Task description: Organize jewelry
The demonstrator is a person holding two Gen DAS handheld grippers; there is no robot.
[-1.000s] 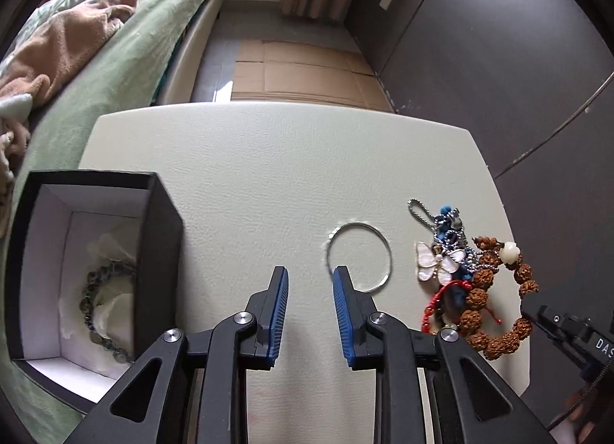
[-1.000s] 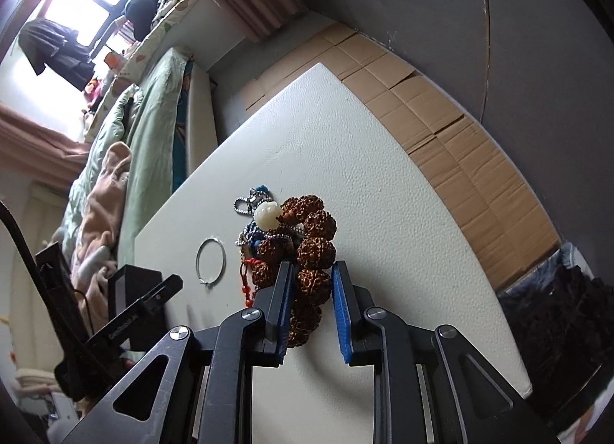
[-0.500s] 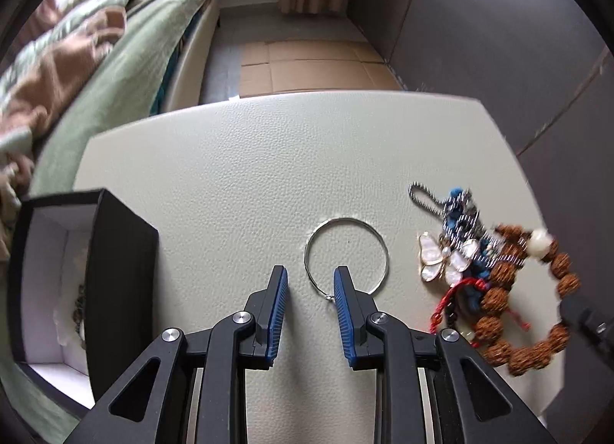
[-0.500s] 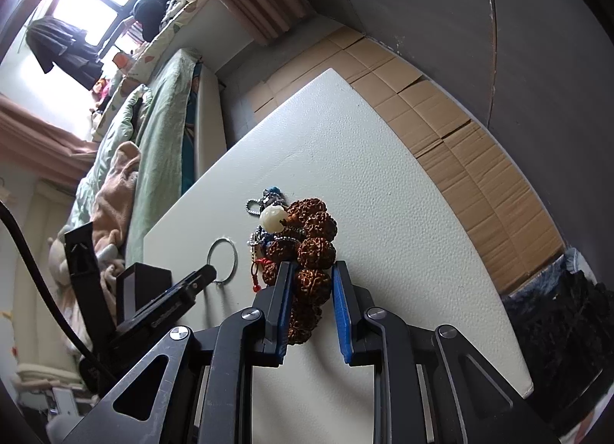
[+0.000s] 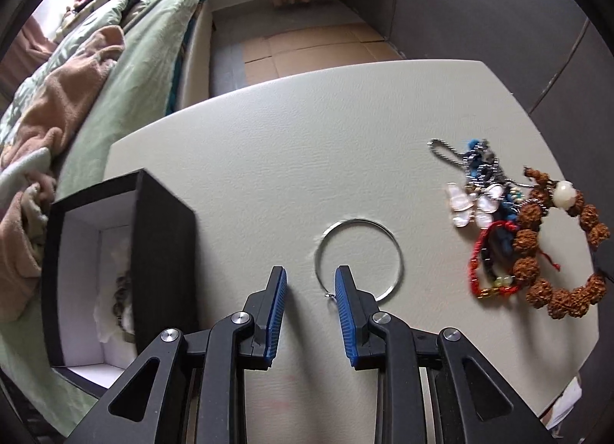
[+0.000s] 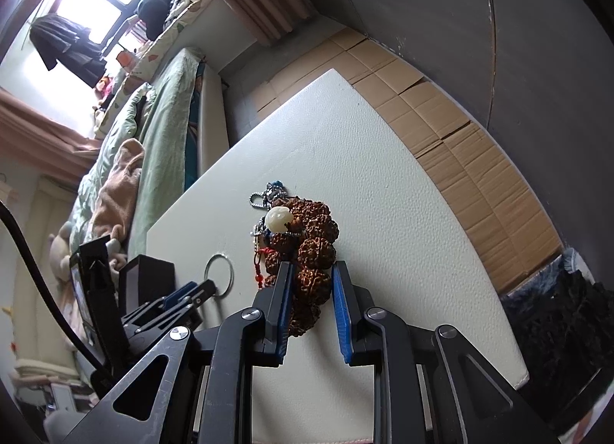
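Observation:
A thin silver bangle (image 5: 399,252) lies flat on the white table (image 5: 268,156). My left gripper (image 5: 311,278) hovers at its near rim, jaws narrowly open, and the rim with its clasp runs between the pads beside the right one. A black box (image 5: 163,252) at the left holds a dark bead bracelet (image 5: 122,292). At the right lies a tangle with a brown bead bracelet (image 5: 529,240), a red cord (image 5: 479,248) and a butterfly charm (image 5: 470,208). My right gripper (image 6: 312,271) is shut on one bead of the brown bead bracelet (image 6: 312,252), which rests on the table.
A bed (image 5: 126,71) with green cover and a tan blanket runs along the left. Cardboard sheets (image 6: 453,129) cover the floor past the table's far edge. A dark wall (image 5: 479,2) stands to the right. The jewelry pile sits close to the table's right edge.
The left wrist view has rolled and tilted down. The silver bangle now sits closer, with its near rim between the left pads. The right gripper and the bead bracelet have not moved.

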